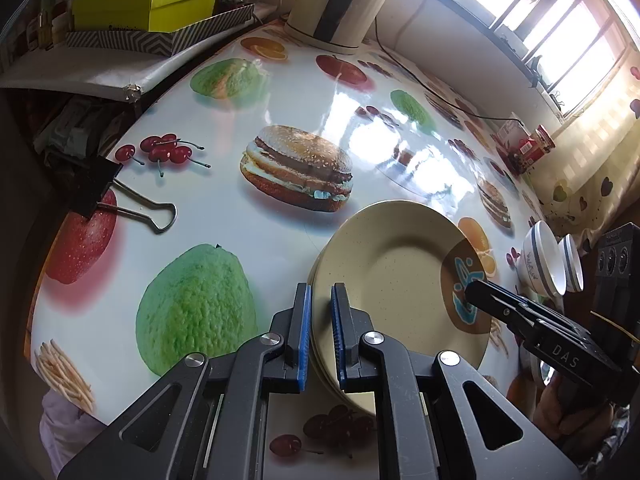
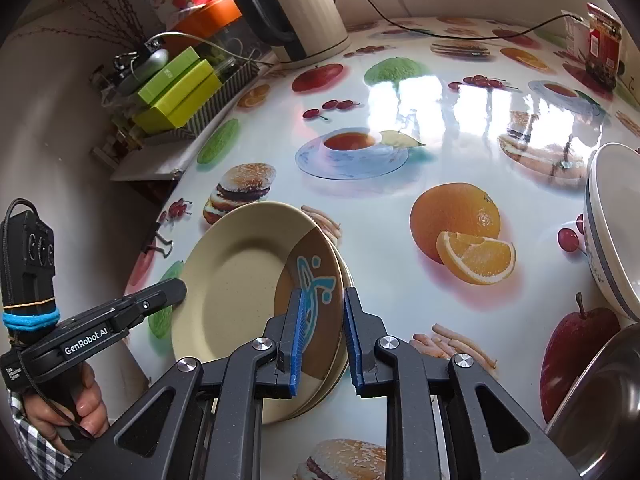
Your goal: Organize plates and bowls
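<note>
Plates (image 1: pixel 384 276) lie in a small stack on the fruit-printed table (image 1: pixel 248 232), the top one beige with a brown wedge and a blue figure on it; at least two more rims show beneath. Both grippers straddle this stack from opposite sides. The left gripper (image 1: pixel 319 336) has its blue pads on either side of the stack's near rim, a gap visible between pad and plate, so it reads as spread and not yet clamped. The right gripper (image 2: pixel 322 340) sits the same way over the brown-wedge edge, jaws apart, rim between them.

Beyond the stack, on the right gripper's side, stand two white bowls (image 1: pixel 550 262) with grey bands, well apart from the plates; a steel bowl (image 2: pixel 600 404) lies nearer that gripper. Farther from the plates, a cream kettle (image 2: pixel 304 12) stands at the table's back edge, and a binder clip (image 1: pixel 116 196) lies at the side edge.

The step in hand appears to be taking hold of the plate stack, or squaring it. Next, each gripper likely needs to close firmly on the rims, evenly, so the stack lifts level without the plates sliding apart.
</note>
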Demonstrator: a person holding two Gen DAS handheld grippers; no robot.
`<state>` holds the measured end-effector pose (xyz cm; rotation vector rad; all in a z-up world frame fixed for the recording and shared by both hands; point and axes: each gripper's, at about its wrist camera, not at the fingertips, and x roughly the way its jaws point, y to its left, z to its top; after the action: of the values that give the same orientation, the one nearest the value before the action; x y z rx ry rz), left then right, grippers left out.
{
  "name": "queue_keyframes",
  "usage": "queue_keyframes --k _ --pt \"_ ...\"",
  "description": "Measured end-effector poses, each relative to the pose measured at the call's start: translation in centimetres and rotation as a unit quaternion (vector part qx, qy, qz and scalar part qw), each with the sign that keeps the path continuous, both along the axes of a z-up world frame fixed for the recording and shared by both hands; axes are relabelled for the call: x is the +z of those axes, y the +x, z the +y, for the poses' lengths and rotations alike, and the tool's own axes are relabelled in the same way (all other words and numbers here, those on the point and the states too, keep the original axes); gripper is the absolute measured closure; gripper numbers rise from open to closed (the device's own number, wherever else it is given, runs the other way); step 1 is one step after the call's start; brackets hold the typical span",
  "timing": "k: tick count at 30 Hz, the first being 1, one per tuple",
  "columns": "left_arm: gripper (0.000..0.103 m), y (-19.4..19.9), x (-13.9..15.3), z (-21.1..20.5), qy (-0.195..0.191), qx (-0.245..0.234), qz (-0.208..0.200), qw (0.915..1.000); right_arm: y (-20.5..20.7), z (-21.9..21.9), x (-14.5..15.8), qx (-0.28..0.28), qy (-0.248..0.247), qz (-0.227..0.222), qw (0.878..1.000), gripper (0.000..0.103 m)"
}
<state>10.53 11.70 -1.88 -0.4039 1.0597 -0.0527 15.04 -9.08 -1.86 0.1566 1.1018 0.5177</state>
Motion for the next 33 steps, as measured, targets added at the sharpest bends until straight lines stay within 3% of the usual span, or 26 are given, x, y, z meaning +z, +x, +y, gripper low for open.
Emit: queue_keyframes --k 21,27,30,33 --pt "0.093 -0.1 0.0 0.2 -0.012 0.002 -0.006 0.9999 0.0 0.3 0.0 0.000 -0.023 -0.010 1.000 0.079" --pt "0.092 -0.1 0.0 0.7 -0.020 0.004 -0.007 0.9998 0.1 0.4 -0.1 -0.001 -0.024 -0.006 1.000 0.073" --pt "0.091 -0.2 0.2 0.9 -0.019 0.005 -0.014 0.9997 0.2 0.3 -0.3 -0.004 -0.022 -0.003 1.000 0.064" --pt "0.080 -0.3 0.2 1.2 -0.030 0.001 -0.015 0.9994 0.3 0.0 -0.6 -0.008 -0.016 0.003 1.000 0.056"
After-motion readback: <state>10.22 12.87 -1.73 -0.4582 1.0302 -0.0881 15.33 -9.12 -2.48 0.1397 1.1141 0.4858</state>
